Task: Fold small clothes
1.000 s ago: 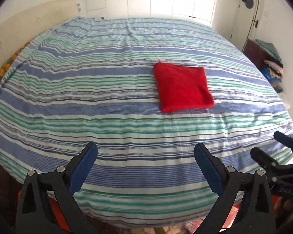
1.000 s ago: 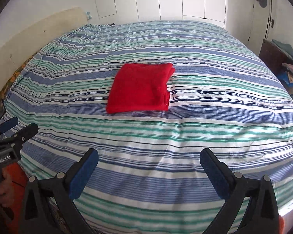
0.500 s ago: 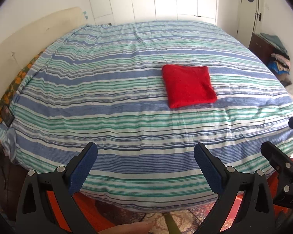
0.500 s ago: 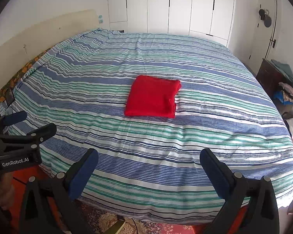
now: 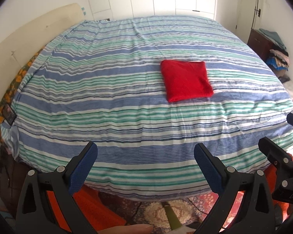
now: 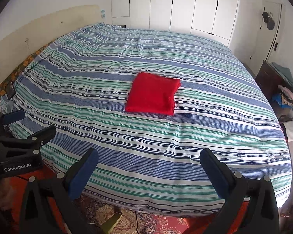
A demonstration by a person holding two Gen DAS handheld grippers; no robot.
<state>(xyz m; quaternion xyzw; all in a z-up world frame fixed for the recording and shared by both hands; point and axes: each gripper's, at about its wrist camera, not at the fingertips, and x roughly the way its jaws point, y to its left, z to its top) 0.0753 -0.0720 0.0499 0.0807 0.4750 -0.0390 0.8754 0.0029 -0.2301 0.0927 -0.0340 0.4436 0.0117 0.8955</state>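
Folded red garment (image 5: 186, 81) lies square mid-bed; the fold looks finished.
Left gripper (image 5: 145, 162) and right gripper (image 6: 148, 167) hang wide apart and empty off the bed's (image 6: 205, 136) near edge; best keep clear of the stack.

A folded red cloth square (image 6: 153, 94) lies flat near the middle of a bed covered in a blue, green and white striped sheet (image 6: 205, 120), well apart from both grippers. The right gripper (image 6: 148, 173) hangs over the bed's near edge with its black, blue-padded fingers (image 6: 84, 173) spread wide and nothing between them — the left gripper (image 6: 27, 124), marked "GenRobot.AI", sits at the left edge, also parted and empty. White wardrobe doors (image 6: 185, 5) line the far wall, a patterned rug (image 6: 127, 222) shows below.
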